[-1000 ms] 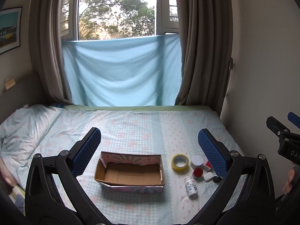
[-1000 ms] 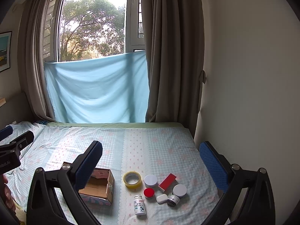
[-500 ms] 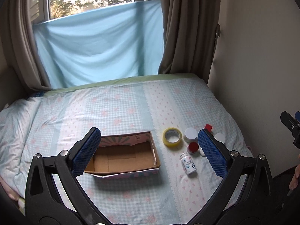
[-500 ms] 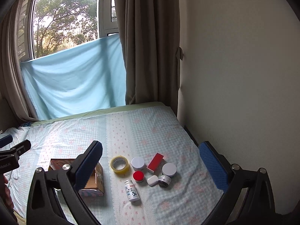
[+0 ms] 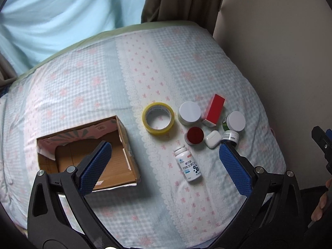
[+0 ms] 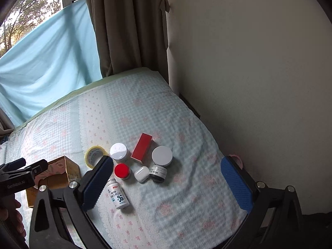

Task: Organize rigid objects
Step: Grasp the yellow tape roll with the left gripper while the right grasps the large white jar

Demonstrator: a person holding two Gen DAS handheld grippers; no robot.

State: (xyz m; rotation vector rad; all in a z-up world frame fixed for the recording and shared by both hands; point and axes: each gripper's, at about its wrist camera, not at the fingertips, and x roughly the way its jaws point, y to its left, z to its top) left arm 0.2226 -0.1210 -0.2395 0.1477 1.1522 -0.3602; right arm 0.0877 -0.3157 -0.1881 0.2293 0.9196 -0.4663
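An open cardboard box [image 5: 87,151] [image 6: 56,176] lies on the bed, with nothing visible inside it. To its right sit a yellow tape roll [image 5: 158,118] [image 6: 94,155], a white-lid jar [image 5: 189,113] [image 6: 118,152], a red box [image 5: 213,111] [image 6: 142,147], a second white-lid jar [image 5: 235,121] [image 6: 161,155], a red-lid jar [image 5: 195,135] [image 6: 122,171], a white earbud case [image 5: 212,139] [image 6: 142,173], a small tipped jar [image 5: 230,137] [image 6: 158,172] and a lying white bottle [image 5: 187,165] [image 6: 118,195]. My left gripper [image 5: 164,147] hovers open above box and bottle. My right gripper [image 6: 166,161] hovers open over the cluster.
The checked bedspread [image 5: 145,62] ends at a cream wall [image 6: 249,83] on the right. Brown curtains [image 6: 124,25] and a blue cloth [image 6: 47,51] hang behind the bed. A hand [image 5: 321,203] holds the right gripper, and another hand [image 6: 10,215] holds the left.
Both views have tilted down and come closer to the bed, so the box and objects look larger and nearer. Both grippers stay open and nothing on the bed has moved.
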